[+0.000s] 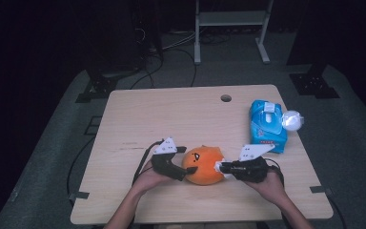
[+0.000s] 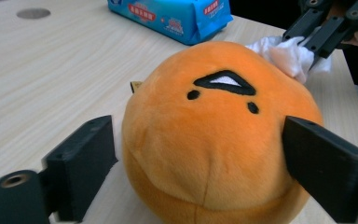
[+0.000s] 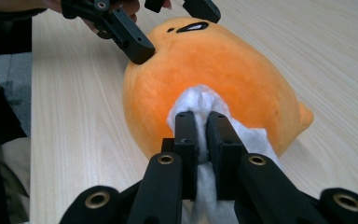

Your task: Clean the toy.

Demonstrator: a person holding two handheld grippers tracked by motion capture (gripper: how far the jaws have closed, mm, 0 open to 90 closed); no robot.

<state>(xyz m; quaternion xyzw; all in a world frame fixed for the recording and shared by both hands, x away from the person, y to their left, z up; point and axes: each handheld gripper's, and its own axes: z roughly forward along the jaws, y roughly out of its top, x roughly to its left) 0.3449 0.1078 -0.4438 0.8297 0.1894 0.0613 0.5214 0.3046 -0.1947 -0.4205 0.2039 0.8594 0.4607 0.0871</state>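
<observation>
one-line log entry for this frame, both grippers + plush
left gripper: open, jaws either side of orange plush | right gripper: shut on white tissue, pressed to plush | wipes pack: table's far right

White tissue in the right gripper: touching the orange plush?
Touching. The right gripper view shows the tissue pressed against the plush.

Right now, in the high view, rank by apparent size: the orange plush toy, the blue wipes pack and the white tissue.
1. Blue wipes pack and orange plush toy: too alike to rank.
2. White tissue, smallest, partly hidden in the right gripper.
</observation>
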